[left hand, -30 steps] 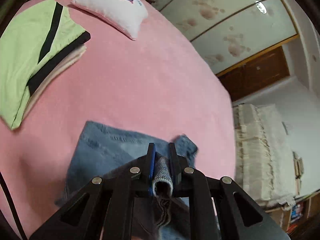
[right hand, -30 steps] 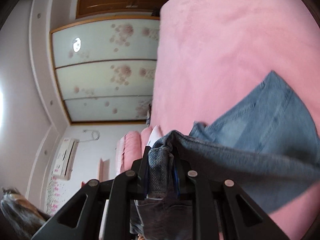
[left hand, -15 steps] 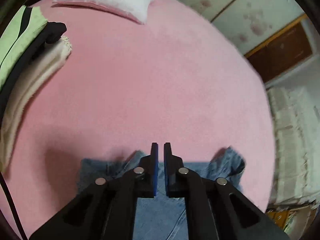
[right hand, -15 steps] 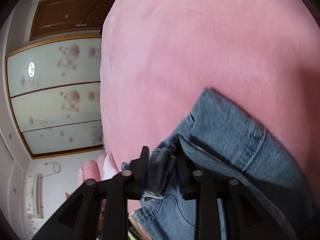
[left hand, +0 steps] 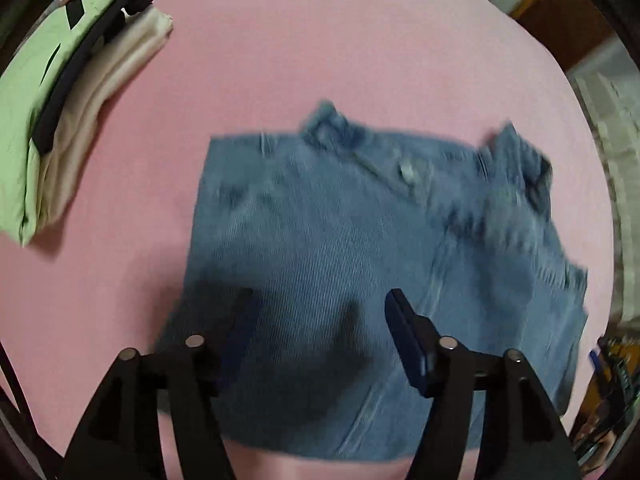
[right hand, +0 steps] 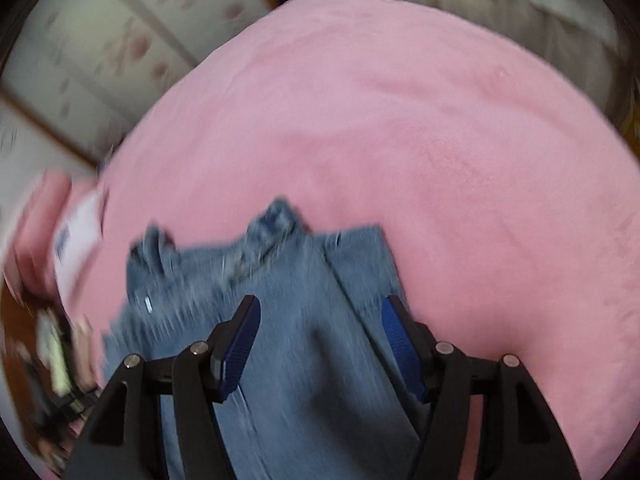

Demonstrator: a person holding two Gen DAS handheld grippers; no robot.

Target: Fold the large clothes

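Note:
Folded blue jeans (left hand: 352, 232) lie flat on the pink bed (left hand: 320, 60), waistband at the far side. My left gripper (left hand: 320, 312) is open and empty, hovering above the near part of the jeans. In the right wrist view the same jeans (right hand: 296, 280) lie below my right gripper (right hand: 320, 320), which is also open and empty. Both views are blurred by motion.
A stack of folded clothes, green on top of cream (left hand: 60, 120), lies at the left on the bed. A white pillow (right hand: 76, 240) lies at the left of the right wrist view. Wardrobe doors (right hand: 100, 40) stand beyond the bed. Pink bed (right hand: 440, 140) stretches beyond the jeans.
Both grippers held denim a second ago. Both have let go and opened, and pulled back and up. The jeans now lie folded flat on the bed.

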